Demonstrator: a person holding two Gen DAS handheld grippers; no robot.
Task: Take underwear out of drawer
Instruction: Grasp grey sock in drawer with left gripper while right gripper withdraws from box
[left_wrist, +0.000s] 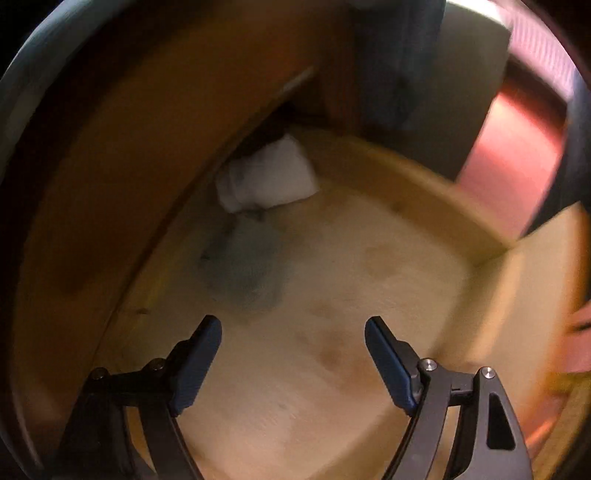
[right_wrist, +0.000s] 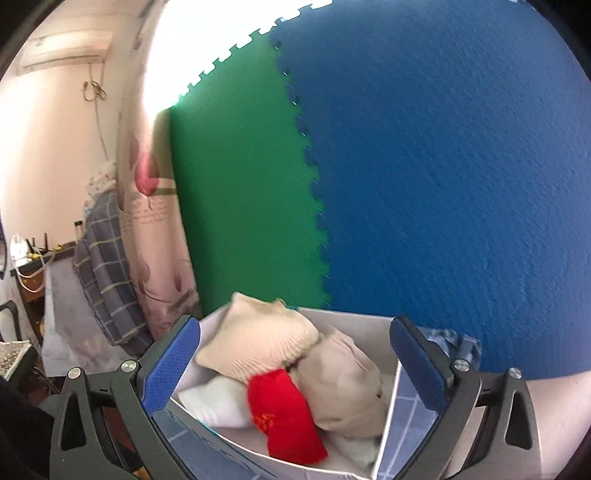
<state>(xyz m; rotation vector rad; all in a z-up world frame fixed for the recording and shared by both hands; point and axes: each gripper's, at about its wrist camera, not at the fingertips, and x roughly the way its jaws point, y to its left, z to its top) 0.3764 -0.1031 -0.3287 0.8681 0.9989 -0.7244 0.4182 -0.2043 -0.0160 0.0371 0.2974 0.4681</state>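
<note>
Both tongs gape empty: left gripper (left_wrist: 293, 328) over pale wooden drawer (left_wrist: 369, 295), white folded underwear (left_wrist: 266, 181) at eleven o'clock (blurry); right gripper (right_wrist: 295, 354) above half-filled grey fabric bin (right_wrist: 388, 417).

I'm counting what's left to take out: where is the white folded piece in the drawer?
In the left wrist view the white folded piece lies in the drawer's far corner, against the dark wooden front, with a grey piece just in front of it.
</note>
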